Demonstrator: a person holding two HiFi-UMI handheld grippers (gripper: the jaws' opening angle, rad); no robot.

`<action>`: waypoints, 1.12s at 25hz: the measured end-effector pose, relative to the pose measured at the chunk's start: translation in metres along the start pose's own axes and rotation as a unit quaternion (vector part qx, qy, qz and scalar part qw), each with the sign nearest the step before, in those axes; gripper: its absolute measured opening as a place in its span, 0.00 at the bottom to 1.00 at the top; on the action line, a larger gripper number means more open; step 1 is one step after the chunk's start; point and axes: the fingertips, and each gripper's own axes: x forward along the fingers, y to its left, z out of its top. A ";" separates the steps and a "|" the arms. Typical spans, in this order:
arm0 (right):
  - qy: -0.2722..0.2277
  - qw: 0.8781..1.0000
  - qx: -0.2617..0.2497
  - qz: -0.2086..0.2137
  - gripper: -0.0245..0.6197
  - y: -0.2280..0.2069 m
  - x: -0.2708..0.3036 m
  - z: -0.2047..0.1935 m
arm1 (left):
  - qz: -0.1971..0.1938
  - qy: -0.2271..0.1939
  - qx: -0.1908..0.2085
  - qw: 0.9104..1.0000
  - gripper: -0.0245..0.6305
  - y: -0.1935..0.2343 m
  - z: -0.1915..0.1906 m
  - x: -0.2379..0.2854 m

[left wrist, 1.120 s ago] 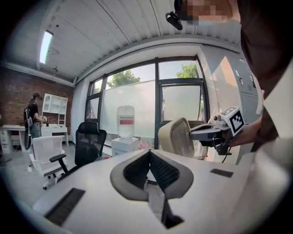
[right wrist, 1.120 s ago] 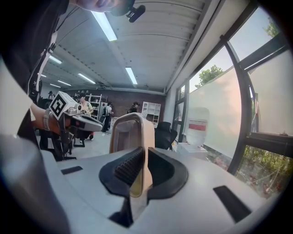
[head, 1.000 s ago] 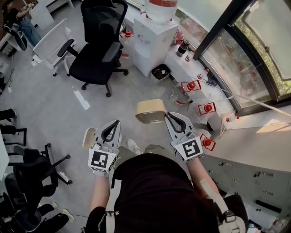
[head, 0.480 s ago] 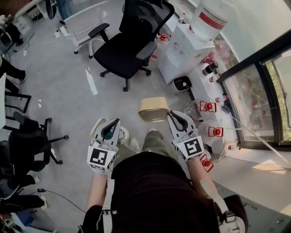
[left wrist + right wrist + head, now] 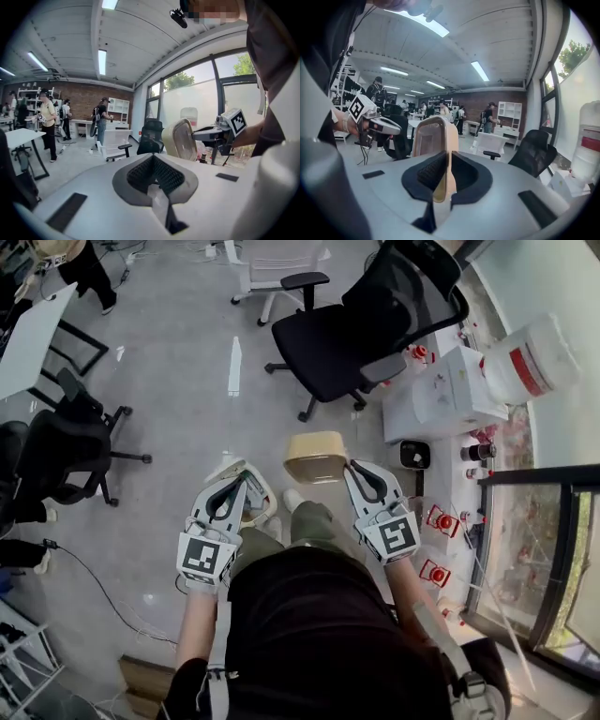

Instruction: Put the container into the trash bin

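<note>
The left gripper (image 5: 240, 487) hangs nearest, its jaws pressed together on nothing. Beside it the right gripper (image 5: 351, 471) pinches one wall of the beige container (image 5: 316, 456), which is held in the air above the floor. Only a thin edge is clamped, so a quick swing could twist it loose. Farther on, the small trash bin (image 5: 413, 455) stands on the floor against the white cabinet (image 5: 441, 399). Its mouth looks narrow, so a careless release may miss. The office chair (image 5: 361, 329) beyond crowds the approach.
</note>
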 end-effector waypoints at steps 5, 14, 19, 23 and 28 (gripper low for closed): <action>0.006 0.995 -0.043 0.088 0.11 0.007 0.058 0.017 | 0.082 0.006 -0.021 0.996 0.05 0.028 -0.002 -0.011; -0.007 0.968 -0.083 0.236 0.11 0.041 0.132 0.023 | 0.221 0.008 -0.063 0.973 0.05 0.062 -0.020 -0.042; -0.004 0.946 -0.110 0.306 0.11 0.064 0.160 0.021 | 0.291 0.016 -0.085 0.953 0.05 0.061 -0.034 -0.062; 0.001 0.928 -0.121 0.353 0.11 0.087 0.172 0.010 | 0.337 0.018 -0.101 0.936 0.05 0.055 -0.044 -0.083; 0.004 0.904 -0.133 0.407 0.11 0.121 0.181 -0.001 | 0.388 0.028 -0.123 0.913 0.05 0.044 -0.062 -0.112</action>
